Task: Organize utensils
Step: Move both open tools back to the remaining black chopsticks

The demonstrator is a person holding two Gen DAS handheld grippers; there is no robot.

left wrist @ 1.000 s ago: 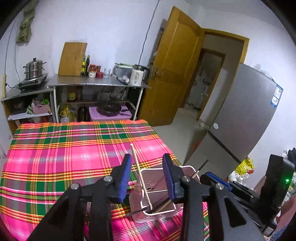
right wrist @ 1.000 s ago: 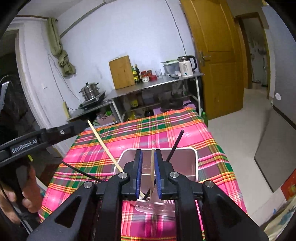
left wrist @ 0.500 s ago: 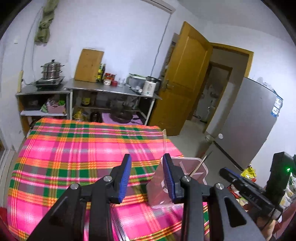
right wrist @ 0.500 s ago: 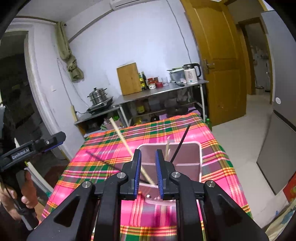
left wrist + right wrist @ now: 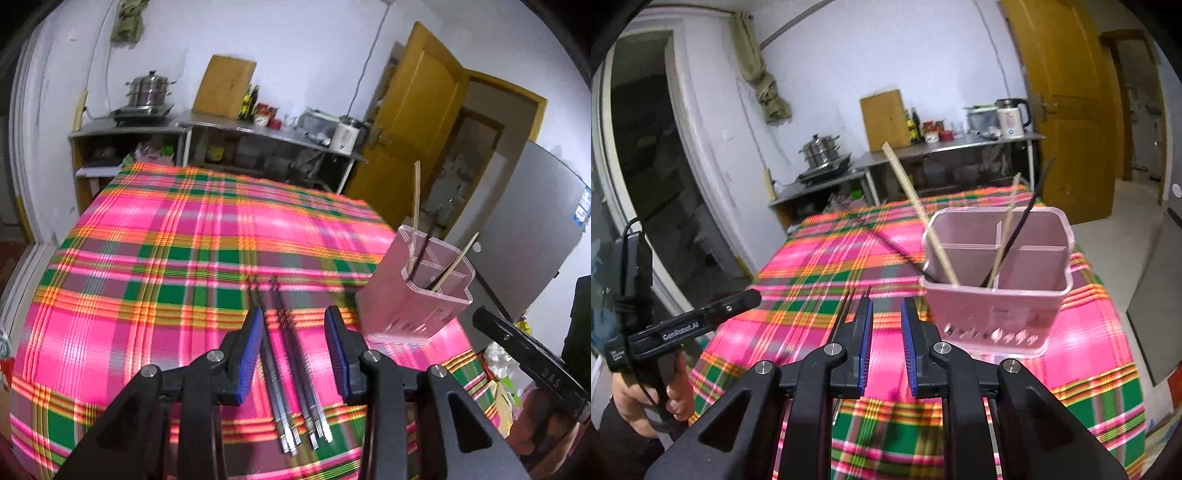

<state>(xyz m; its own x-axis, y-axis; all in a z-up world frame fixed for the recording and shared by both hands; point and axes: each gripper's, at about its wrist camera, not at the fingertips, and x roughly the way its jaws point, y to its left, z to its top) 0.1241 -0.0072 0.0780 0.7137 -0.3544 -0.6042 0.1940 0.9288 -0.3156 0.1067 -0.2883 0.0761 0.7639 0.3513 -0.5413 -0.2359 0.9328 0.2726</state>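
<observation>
A pink plastic utensil holder [image 5: 413,295] with inner dividers stands on the plaid tablecloth [image 5: 177,258], to the right of my left gripper [image 5: 295,328]. It holds wooden chopsticks [image 5: 416,199] and dark ones. Several metal chopsticks [image 5: 291,376] lie on the cloth between and under the left gripper's open jaws. In the right wrist view the holder [image 5: 997,295] stands just right of my right gripper [image 5: 885,321], whose jaws are a little apart and empty. Wooden chopsticks [image 5: 916,206] and a dark one [image 5: 1030,210] lean in it.
Behind the table stand steel shelves [image 5: 258,129] with a steamer pot [image 5: 147,88], a cutting board [image 5: 223,86], bottles and a kettle [image 5: 345,134]. A yellow door [image 5: 413,122] and a grey fridge [image 5: 524,229] are at the right. The table edge runs close by.
Both grippers pulled back from the holder. The right gripper let go of a wooden chopstick, which now stands in the holder. The left gripper swung left over the metal chopsticks on the cloth.
</observation>
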